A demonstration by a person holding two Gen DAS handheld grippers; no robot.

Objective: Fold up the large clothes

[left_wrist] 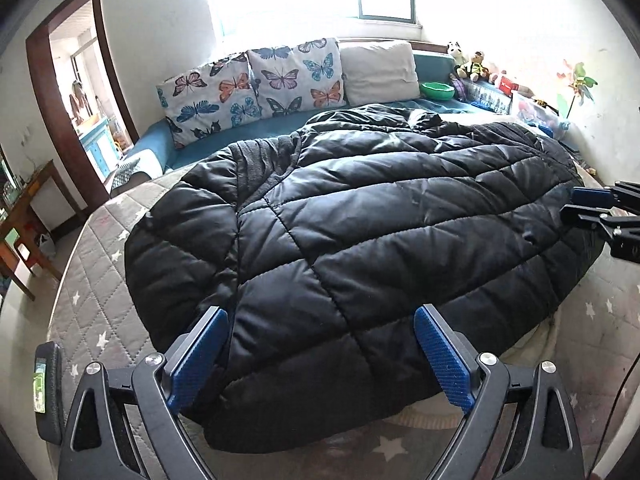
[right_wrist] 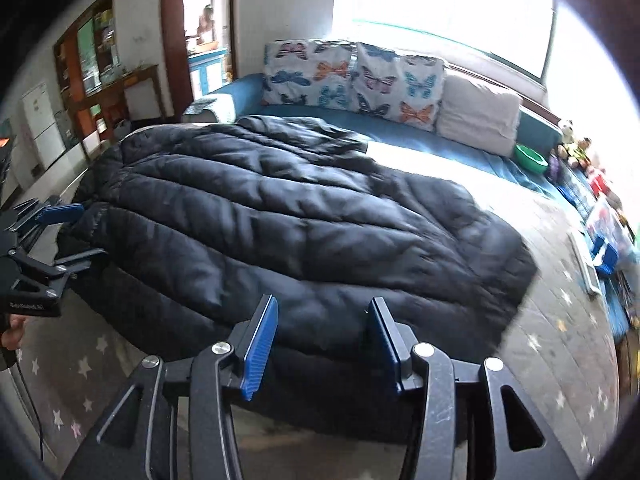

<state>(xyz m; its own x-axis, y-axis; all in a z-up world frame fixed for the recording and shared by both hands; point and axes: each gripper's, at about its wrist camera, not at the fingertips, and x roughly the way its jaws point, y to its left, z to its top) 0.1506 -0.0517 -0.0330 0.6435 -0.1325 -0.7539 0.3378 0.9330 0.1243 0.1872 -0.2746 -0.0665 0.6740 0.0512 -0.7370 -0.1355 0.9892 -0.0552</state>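
The black quilted coat (left_wrist: 352, 248) is lying spread across the star-print mattress (left_wrist: 92, 280), short of the butterfly pillows (left_wrist: 256, 84) that are standing against the far side. Measured from the coat, its long axis is running crosswise in front of both grippers, from one gripper's side across to the other's, with the rumpled, narrower part bunching toward the pillows.

The left gripper (left_wrist: 320, 356) is hovering over the coat's near hem, at the left end of that edge; its jaws are standing wide apart with padded fabric bulging between the blue pads (left_wrist: 200, 356), and nothing is being pinched. The right gripper (right_wrist: 320, 344) is facing the same near hem further along, its jaws parted somewhat less and holding nothing; the right wrist view is smeared toward the coat's right corner, so how close its tips are sitting to the cloth is hard to say.

Both are sitting on the hem side of the coat, each nearer to its own end. A fold over the long axis probably means each one nipping the near hem below it, since the pillow-side edge is lying well apart from either
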